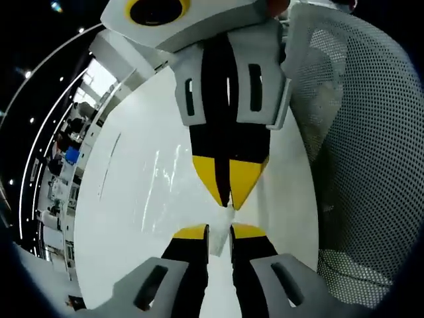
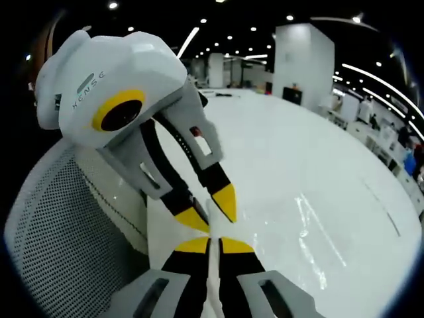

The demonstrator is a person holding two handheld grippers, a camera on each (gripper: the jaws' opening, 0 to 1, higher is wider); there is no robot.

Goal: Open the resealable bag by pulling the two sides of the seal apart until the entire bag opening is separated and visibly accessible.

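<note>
A clear resealable bag (image 1: 164,182) lies glinting on the white table (image 1: 119,218), its top edge lifted between both grippers. In the left gripper view my left gripper (image 1: 220,232) rises from the bottom with its yellow tips closed on a thin strip of the bag's edge. The right gripper (image 1: 230,195) comes down from above, tips pressed together just past mine. In the right gripper view my right gripper (image 2: 213,246) pinches the pale bag edge, and the left gripper (image 2: 211,211) meets it from the upper left. The rest of the bag (image 2: 311,232) trails away to the right.
A grey mesh chair back (image 1: 358,146) stands close beside the grippers, also seen as the mesh chair back (image 2: 59,232). The white table (image 2: 298,152) stretches far ahead. Desks and a white pillar (image 2: 301,56) stand in the background.
</note>
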